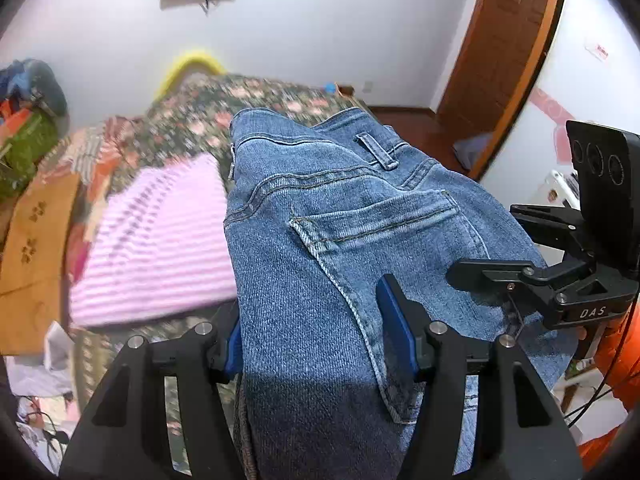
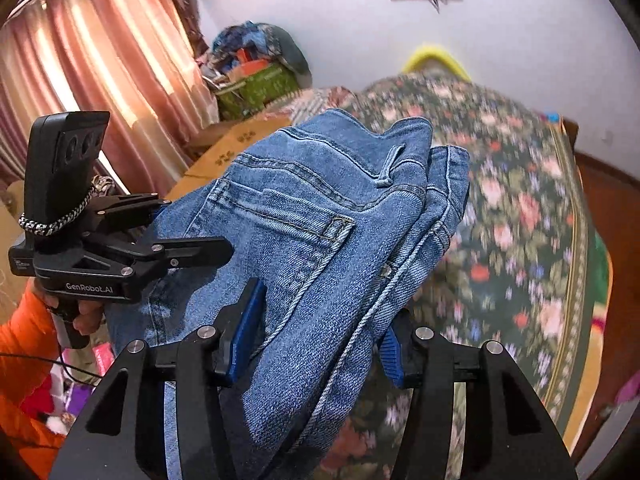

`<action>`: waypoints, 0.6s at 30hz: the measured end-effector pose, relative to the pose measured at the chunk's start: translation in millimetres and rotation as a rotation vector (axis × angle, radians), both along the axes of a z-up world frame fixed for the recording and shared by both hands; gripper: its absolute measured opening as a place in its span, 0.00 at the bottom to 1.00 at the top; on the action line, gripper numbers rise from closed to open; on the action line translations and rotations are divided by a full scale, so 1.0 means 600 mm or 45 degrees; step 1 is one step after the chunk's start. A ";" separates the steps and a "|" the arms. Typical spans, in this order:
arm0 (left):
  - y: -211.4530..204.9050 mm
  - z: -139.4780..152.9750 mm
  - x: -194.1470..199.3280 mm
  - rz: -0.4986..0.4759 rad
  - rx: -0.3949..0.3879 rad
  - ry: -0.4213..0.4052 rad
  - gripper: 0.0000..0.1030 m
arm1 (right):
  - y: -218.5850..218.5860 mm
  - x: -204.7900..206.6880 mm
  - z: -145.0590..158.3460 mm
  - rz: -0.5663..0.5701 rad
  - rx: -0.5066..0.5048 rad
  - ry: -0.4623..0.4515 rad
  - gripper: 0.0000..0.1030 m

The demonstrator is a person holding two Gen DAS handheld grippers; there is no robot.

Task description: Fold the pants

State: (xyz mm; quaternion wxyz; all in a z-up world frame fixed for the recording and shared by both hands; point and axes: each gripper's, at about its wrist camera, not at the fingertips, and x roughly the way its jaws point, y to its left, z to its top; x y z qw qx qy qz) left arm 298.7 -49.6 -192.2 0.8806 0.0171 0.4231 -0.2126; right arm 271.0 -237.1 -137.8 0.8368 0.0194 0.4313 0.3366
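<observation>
Folded blue jeans (image 1: 344, 248) fill the middle of both views, back pocket up, lifted above the flowered bed. My left gripper (image 1: 316, 328) is shut on the jeans, its blue pads (image 1: 394, 320) pressing the denim bundle from both sides. My right gripper (image 2: 316, 328) is also shut on the jeans (image 2: 320, 216), gripping the folded stack near its edge. Each gripper shows in the other's view: the right one (image 1: 472, 276) at the jeans' right edge, the left one (image 2: 212, 248) at their left edge.
The bed (image 2: 520, 208) has a dark floral cover. A pink striped folded cloth (image 1: 160, 240) lies on it to the left. A cardboard box (image 1: 36, 232), a cluttered green box (image 2: 256, 84), curtains (image 2: 100, 64) and a wooden door (image 1: 508, 40) surround the bed.
</observation>
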 end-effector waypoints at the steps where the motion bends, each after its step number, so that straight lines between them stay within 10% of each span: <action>1: 0.011 0.009 0.005 0.015 0.002 -0.023 0.57 | 0.009 0.006 0.007 0.009 -0.001 -0.020 0.47; 18: 0.202 0.029 0.180 0.214 0.064 -0.198 0.55 | 0.190 0.194 0.011 0.119 0.046 -0.168 0.47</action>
